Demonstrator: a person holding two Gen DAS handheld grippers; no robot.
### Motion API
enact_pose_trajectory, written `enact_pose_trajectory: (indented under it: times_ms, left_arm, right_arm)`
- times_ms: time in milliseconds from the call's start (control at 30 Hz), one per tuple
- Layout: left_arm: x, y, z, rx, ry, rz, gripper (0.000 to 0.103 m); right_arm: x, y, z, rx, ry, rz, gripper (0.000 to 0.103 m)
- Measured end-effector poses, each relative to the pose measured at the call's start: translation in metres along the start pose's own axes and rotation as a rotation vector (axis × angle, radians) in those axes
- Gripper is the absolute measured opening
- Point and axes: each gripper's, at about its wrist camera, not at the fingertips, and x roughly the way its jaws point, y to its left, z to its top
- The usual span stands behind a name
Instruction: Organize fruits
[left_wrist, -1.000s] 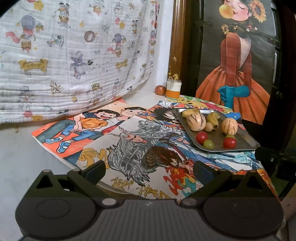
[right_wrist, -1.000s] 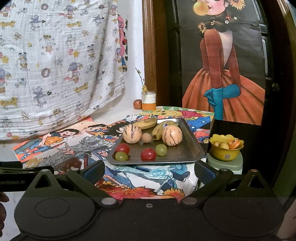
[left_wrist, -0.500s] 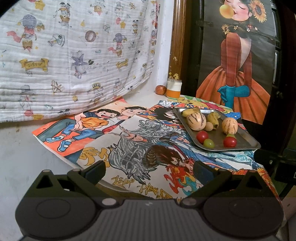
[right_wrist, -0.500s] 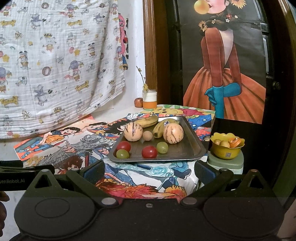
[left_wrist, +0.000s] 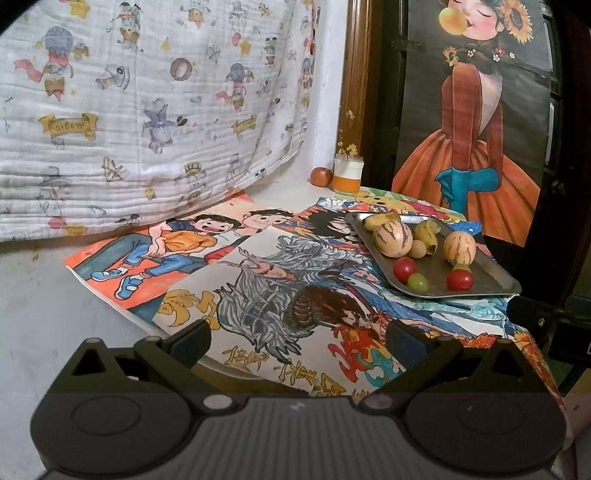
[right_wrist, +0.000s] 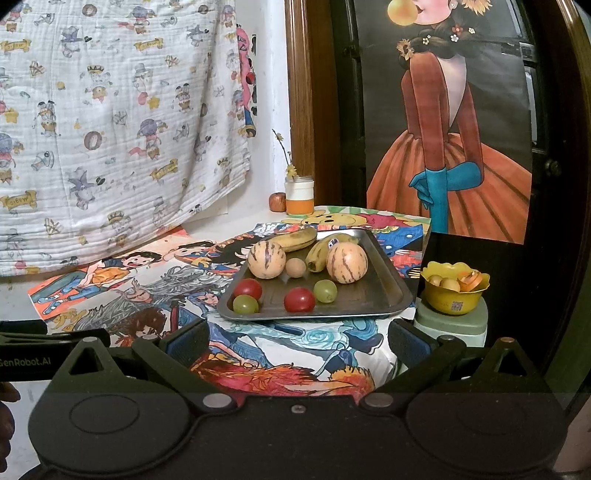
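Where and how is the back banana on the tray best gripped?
Probably across the middle of the back banana, coming from above with the jaws spanning its narrow width. It lies flat along the tray's far rim, a striped melon just in front blocking that side.

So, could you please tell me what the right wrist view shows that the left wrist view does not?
Only the right wrist view shows the yellow bowl of small fruit on a pale green stand beside the table. Only the left wrist view shows the bare white tabletop left of the posters. Both share the metal tray carrying striped melons, bananas, cherry tomatoes and grapes, plus the orange-and-white jar.
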Motion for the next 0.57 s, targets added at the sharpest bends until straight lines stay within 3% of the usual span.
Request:
enact_pose_trajectory:
  times_ms: [567]
  left_arm:
    - [-0.0051, 0.0069, -0.0017, -0.062, -0.015, -0.004, 0.103]
  right_arm:
    - [0.0004, 0.0004, 0.0007, 0.001, 0.002, 0.0, 0.102]
